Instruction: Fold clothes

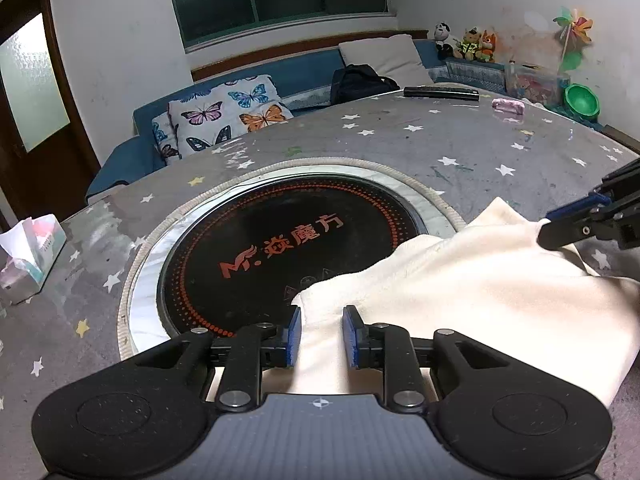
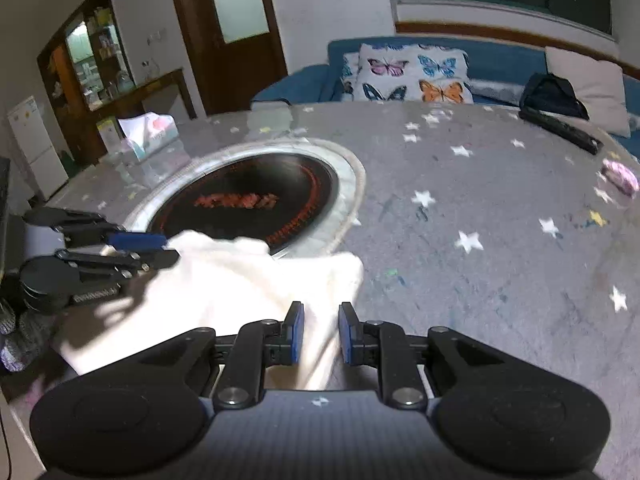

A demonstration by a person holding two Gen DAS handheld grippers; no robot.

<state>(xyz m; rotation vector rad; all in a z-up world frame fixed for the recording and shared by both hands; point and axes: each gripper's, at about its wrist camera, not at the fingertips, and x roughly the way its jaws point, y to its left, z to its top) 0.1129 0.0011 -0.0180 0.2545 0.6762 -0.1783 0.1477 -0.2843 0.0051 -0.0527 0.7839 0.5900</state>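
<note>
The cream garment (image 1: 472, 280) lies bunched at the near edge of the worktop (image 1: 400, 148), partly over the black inset hob (image 1: 280, 248). The left gripper (image 1: 320, 336) and right gripper (image 2: 320, 332) each straddle a fold of cloth with the jaws parted — neither visibly clenched. Risk: if 1 side closes on too few layers, the fabric may slip free and the fold skew. The near portion overhangs the edge — its weight could drag it off.
</note>
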